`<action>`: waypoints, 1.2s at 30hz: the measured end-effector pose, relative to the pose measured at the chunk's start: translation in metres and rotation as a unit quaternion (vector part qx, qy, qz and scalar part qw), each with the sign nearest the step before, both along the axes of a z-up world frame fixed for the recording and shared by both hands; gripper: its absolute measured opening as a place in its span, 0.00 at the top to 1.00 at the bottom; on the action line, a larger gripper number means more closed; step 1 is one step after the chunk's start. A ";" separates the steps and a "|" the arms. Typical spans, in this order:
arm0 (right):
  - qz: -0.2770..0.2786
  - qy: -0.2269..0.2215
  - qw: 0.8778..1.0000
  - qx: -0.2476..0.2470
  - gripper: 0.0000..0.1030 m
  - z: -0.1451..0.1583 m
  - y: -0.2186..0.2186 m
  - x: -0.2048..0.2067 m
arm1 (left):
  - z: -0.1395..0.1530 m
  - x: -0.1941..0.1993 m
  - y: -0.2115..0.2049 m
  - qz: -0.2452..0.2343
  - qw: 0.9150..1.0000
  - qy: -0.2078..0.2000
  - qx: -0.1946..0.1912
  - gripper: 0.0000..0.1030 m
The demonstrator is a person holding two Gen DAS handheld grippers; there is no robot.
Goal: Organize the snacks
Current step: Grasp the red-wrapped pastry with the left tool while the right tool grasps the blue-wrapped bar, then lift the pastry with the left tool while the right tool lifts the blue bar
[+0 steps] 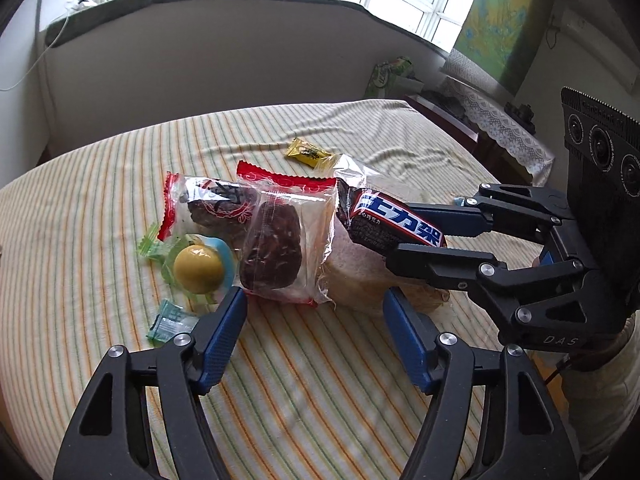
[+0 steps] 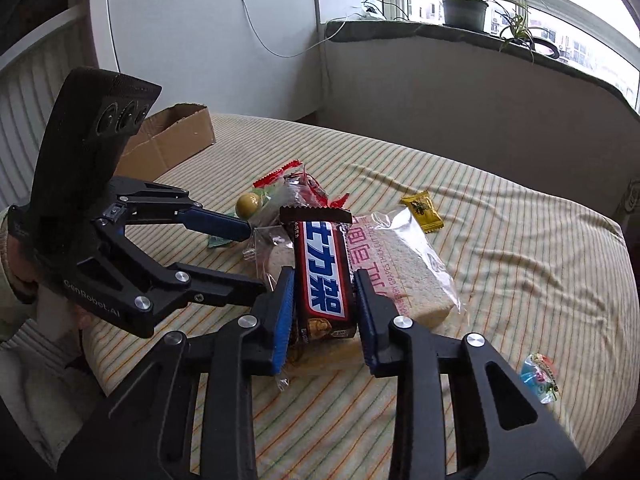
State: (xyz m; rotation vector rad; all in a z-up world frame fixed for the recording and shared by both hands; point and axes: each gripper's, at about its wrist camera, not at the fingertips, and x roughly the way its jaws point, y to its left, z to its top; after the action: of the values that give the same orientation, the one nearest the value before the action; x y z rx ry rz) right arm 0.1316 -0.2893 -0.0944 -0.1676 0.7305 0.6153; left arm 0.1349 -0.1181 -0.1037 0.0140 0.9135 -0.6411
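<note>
My right gripper clamps the chocolate bar, its long axis running along my jaws; my left gripper gapes empty nearby.

- In our right wrist view, the chocolate bar lies atop the bread packet.
- The small candy sits at one o'clock from it.
- The cardboard box lies at ten o'clock, well apart.
- The ball candy sits at eleven o'clock.
</note>
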 end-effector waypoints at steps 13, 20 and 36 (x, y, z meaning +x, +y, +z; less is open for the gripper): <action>-0.032 0.010 0.999 0.018 0.71 -0.008 -0.026 -0.002 | 0.014 0.027 0.019 0.025 0.997 0.025 -0.071 0.35; -0.035 0.009 0.999 0.017 0.71 -0.008 -0.025 -0.002 | 0.013 0.051 0.011 0.047 0.996 0.035 -0.065 0.43; -0.057 -0.009 0.998 0.033 0.72 -0.003 -0.024 -0.018 | 0.025 0.027 0.023 0.076 0.994 -0.034 -0.070 0.71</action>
State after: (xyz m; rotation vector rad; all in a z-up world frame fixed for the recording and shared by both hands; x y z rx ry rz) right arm 0.1138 -0.3134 -0.0975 -0.0695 0.6970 0.5275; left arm 0.1620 -0.0953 -0.0788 -0.1572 0.7943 -0.5572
